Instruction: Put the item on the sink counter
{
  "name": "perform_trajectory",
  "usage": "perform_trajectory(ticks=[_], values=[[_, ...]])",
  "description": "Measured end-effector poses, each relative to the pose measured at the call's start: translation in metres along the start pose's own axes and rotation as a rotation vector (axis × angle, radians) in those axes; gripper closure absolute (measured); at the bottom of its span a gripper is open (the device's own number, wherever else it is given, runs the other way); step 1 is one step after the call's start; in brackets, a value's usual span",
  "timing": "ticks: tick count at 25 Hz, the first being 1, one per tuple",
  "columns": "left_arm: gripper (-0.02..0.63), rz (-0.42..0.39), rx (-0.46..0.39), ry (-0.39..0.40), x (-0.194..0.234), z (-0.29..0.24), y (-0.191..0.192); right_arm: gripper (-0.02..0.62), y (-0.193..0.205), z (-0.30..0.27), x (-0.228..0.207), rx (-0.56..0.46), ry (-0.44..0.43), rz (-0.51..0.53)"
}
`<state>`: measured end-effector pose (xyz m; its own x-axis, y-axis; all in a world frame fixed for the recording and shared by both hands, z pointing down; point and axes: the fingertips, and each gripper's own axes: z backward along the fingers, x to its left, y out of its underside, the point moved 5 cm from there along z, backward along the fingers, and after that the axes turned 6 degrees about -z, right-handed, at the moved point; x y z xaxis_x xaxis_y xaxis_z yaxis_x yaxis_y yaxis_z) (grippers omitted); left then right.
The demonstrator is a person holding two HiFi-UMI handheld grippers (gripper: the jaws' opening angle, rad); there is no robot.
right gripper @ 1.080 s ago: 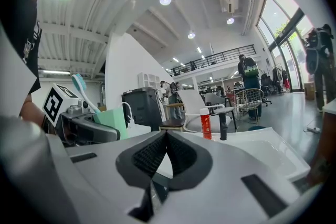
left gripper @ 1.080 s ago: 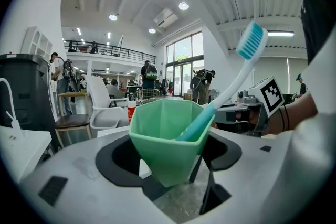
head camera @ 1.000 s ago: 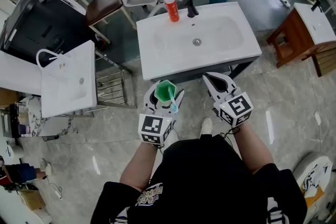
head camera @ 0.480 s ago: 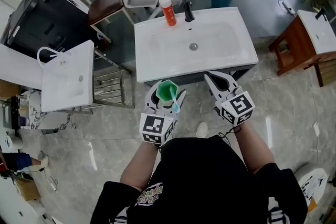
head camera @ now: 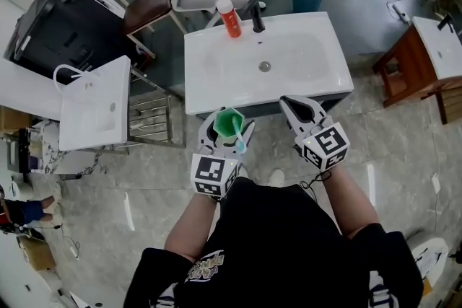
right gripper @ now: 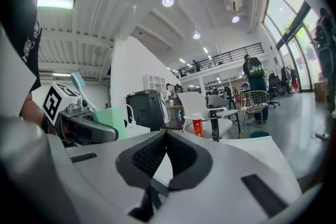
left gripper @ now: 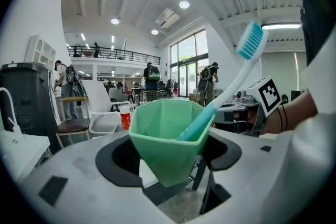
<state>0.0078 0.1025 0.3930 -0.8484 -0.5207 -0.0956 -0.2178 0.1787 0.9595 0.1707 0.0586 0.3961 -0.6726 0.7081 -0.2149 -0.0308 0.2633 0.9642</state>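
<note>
The left gripper (left gripper: 168,157) has its fingers clenched on a green cup (left gripper: 164,134), with a blue toothbrush (left gripper: 231,81) leaning toward 2 o'clock inside. Only the head view places the cup just off the sink bench (head camera: 216,91), at its 6 o'clock edge. The right gripper (right gripper: 167,139) holds nothing, its fingers pressed together.

The cup (left gripper: 164,139) hides the toothbrush (left gripper: 229,86) handle's lower end.

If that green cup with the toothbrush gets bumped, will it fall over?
Maybe. The green cup narrows toward its bottom, so it probably tips easily. The toothbrush leans far out over the rim, which likely pulls it that way. It looks like thin plastic, so it's probably light and would slide when pushed.
</note>
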Motion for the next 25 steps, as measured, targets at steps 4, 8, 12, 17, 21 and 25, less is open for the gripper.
perform_trajectory(ticks=[4, 8, 12, 17, 21, 25], values=[[0.287, 0.004, 0.005, 0.0, 0.002, -0.007, 0.0, 0.541, 0.0, -0.002, -0.008, 0.001, 0.004, -0.012], [0.287, 0.008, 0.003, 0.003, 0.009, -0.019, 0.001, 0.541, -0.004, -0.011, -0.015, -0.003, 0.007, -0.006], [0.287, 0.007, -0.004, 0.012, 0.019, -0.031, 0.002, 0.541, -0.009, -0.023, -0.019, -0.005, 0.009, 0.005], [0.287, 0.014, -0.013, 0.02, 0.038, -0.048, -0.002, 0.541, -0.019, -0.043, -0.029, -0.004, 0.02, 0.013], [0.287, 0.022, -0.011, 0.027, 0.057, -0.06, -0.002, 0.541, -0.024, -0.063, -0.037, 0.0, 0.03, 0.009], [0.287, 0.024, 0.001, 0.027, 0.081, -0.07, 0.001, 0.541, -0.026, -0.086, -0.041, 0.006, 0.034, -0.006]])
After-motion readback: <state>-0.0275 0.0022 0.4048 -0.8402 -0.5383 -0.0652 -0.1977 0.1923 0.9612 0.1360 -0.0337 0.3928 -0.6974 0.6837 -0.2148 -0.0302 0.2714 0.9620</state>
